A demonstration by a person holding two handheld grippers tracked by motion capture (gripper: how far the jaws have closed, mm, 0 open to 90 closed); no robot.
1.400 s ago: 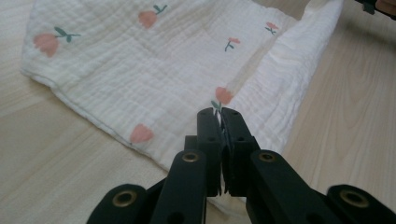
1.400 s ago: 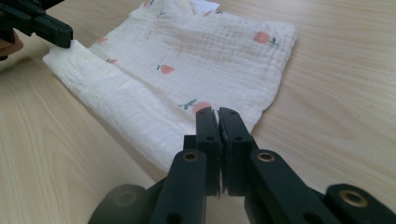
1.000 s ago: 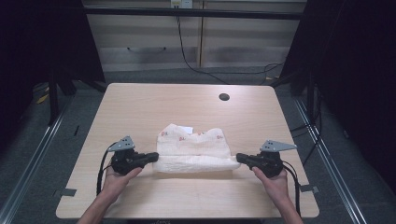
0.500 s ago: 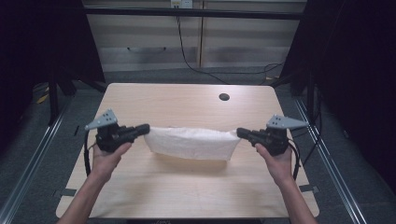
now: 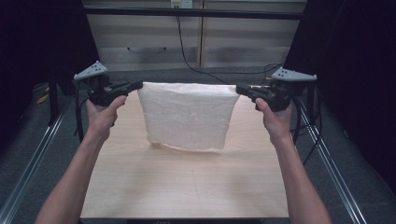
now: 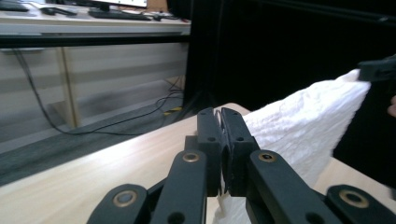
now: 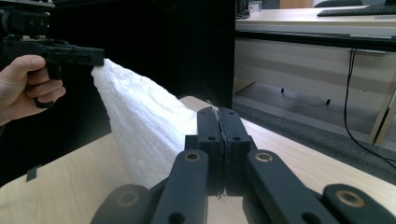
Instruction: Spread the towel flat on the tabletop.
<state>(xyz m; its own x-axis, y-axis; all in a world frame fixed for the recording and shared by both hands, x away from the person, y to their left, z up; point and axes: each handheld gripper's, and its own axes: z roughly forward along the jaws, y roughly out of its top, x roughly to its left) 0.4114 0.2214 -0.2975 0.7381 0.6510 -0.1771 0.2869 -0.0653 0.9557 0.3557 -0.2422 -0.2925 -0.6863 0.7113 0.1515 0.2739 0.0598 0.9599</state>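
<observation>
A white textured towel (image 5: 187,116) hangs stretched in the air above the wooden table (image 5: 187,186), its lower edge clear of the tabletop. My left gripper (image 5: 139,84) is shut on the towel's upper left corner. My right gripper (image 5: 239,88) is shut on its upper right corner. In the left gripper view the towel (image 6: 303,121) runs from my closed jaws to the other gripper (image 6: 378,70) at the right edge. In the right gripper view the towel (image 7: 140,126) leads from my closed jaws up to the other gripper (image 7: 95,58) held by a hand (image 7: 28,84).
A desk front with trailing black cables (image 5: 196,60) stands beyond the table's far edge. Metal rails (image 5: 28,154) run along both sides of the table on the grey floor. Dark curtains flank the area.
Both grippers have risen and moved away from me, lifting the towel off the table. It was bunched low between them and now hangs spread out flat.
</observation>
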